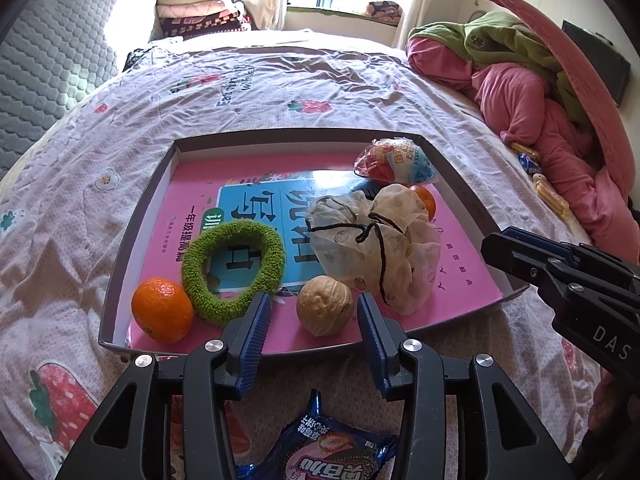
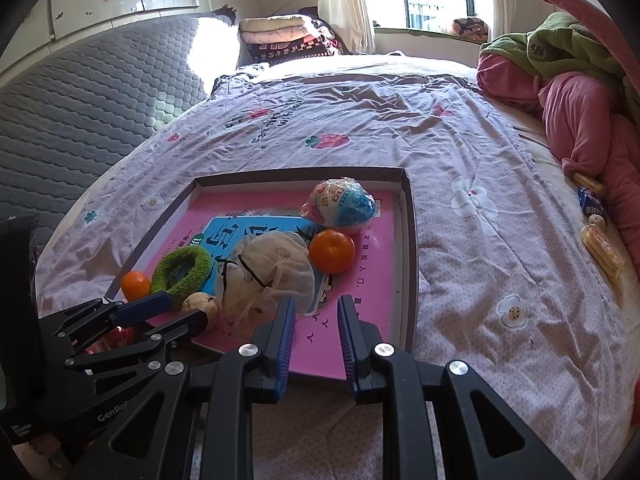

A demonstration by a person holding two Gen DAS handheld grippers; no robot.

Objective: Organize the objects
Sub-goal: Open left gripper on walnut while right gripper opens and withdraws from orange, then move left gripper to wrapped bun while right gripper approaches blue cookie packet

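Observation:
A dark-rimmed tray (image 1: 132, 240) on the bed holds a pink book, a green scrunchie (image 1: 196, 280), an orange (image 1: 162, 310) at its near left, a walnut (image 1: 325, 306), a white mesh pouch (image 1: 384, 248), a second orange (image 2: 332, 251) and a bagged snack (image 1: 394, 160). My left gripper (image 1: 314, 300) stands open over the tray's near edge. The walnut lies between its blue pads, and neither pad presses on it. My right gripper (image 2: 317, 304) is shut with nothing in it, over the book's near right corner.
A blue snack packet (image 1: 332, 456) lies on the bedsheet under my left gripper. Pink and green clothes (image 2: 580, 120) are piled at the right, with yellow snack packs (image 2: 602, 248) beside them. Folded blankets (image 2: 280, 36) sit at the back and a grey quilted mattress (image 2: 80, 100) at the left.

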